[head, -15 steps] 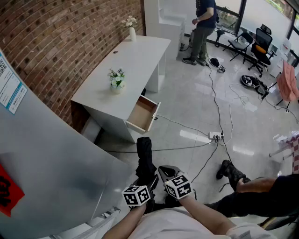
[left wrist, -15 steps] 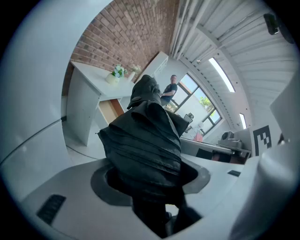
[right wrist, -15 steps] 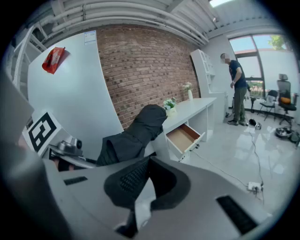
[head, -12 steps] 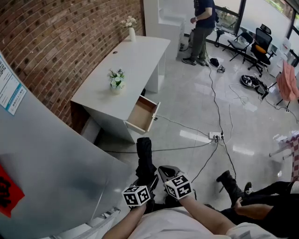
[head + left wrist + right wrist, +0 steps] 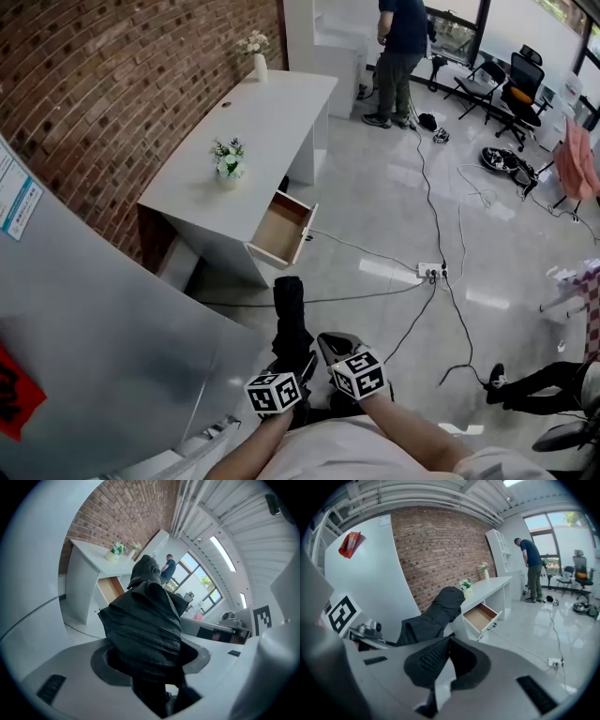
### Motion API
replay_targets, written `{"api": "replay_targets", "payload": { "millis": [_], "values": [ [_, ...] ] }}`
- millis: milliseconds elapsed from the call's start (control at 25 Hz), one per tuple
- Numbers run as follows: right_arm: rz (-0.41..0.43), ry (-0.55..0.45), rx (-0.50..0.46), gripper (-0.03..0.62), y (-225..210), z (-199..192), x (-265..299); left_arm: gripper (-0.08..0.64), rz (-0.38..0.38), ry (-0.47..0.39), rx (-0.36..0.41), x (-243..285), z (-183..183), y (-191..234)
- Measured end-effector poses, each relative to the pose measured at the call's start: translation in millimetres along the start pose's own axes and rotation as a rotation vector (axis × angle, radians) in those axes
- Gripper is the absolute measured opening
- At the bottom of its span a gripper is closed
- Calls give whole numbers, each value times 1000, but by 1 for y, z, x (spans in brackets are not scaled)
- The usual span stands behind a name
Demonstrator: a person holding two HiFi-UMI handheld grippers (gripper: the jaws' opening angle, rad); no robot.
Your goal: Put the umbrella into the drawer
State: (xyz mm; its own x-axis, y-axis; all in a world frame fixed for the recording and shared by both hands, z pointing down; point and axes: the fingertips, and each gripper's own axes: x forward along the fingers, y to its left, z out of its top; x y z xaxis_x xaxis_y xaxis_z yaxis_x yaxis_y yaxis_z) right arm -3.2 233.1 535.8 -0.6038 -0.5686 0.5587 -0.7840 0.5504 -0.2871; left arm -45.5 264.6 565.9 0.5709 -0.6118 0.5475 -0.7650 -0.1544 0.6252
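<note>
The left gripper (image 5: 298, 364) is clamped around the folded black umbrella (image 5: 291, 314), its jaws spread wide by the bundle. The umbrella sticks out ahead of them toward the open drawer (image 5: 284, 228), which is well beyond (likely a carrying hold that leads with the tip). The right gripper (image 5: 330, 345), just beside the left, has its jaws together on nothing, seemingly free to handle the drawer front.

Folded black umbrella (image 5: 292, 317) points toward open wood-lined drawer (image 5: 281, 231)

Head view high, steeply down; gripper views low, both sharing drawer (image 5: 279, 232)
</note>
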Motion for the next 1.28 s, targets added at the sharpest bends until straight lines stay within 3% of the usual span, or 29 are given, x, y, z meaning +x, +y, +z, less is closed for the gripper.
{"api": "replay_targets", "payload": {
  "millis": [680, 1280],
  "values": [
    [16, 12, -6, 17, -49, 4, -11, 249, 47, -9, -31, 38, 0, -22],
    [78, 93, 0, 17, -109, -7, -10, 249, 169, -55, -95, 94, 13, -36]
  ]
}}
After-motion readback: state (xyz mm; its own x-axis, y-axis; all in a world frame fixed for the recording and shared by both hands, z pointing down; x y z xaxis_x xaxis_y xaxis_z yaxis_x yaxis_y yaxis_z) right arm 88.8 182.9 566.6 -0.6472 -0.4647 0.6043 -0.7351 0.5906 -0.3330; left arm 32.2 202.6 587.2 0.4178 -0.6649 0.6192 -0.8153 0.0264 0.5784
